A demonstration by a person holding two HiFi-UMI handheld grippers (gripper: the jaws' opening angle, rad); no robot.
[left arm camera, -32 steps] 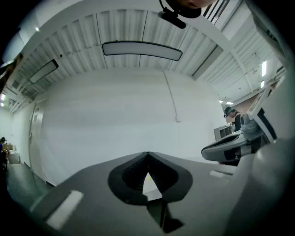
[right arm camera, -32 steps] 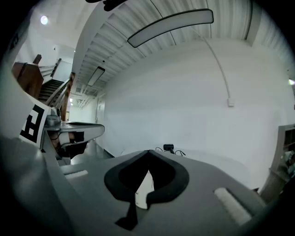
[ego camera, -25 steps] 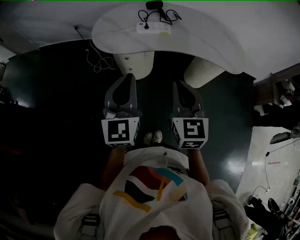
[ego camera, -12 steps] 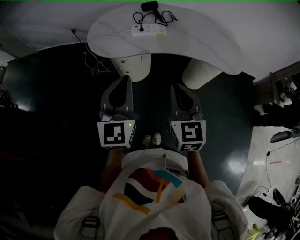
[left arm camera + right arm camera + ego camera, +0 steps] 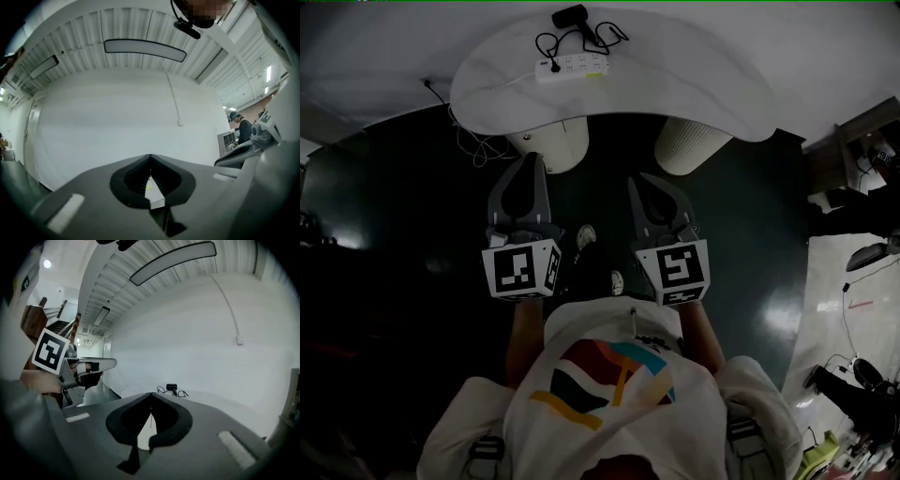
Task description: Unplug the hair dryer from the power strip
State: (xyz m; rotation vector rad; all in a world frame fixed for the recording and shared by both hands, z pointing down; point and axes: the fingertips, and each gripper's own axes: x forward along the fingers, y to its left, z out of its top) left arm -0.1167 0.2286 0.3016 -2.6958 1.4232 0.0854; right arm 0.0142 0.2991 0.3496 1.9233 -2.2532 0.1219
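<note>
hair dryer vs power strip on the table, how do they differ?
The hair dryer is black; the power strip is white. The hair dryer lies near the far edge of the table; the power strip lies nearer the person. Both rest on it, joined by a black cord.

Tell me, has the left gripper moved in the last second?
Yes. The left gripper has edged forward, slightly closer to the white table and its power strip.
</note>
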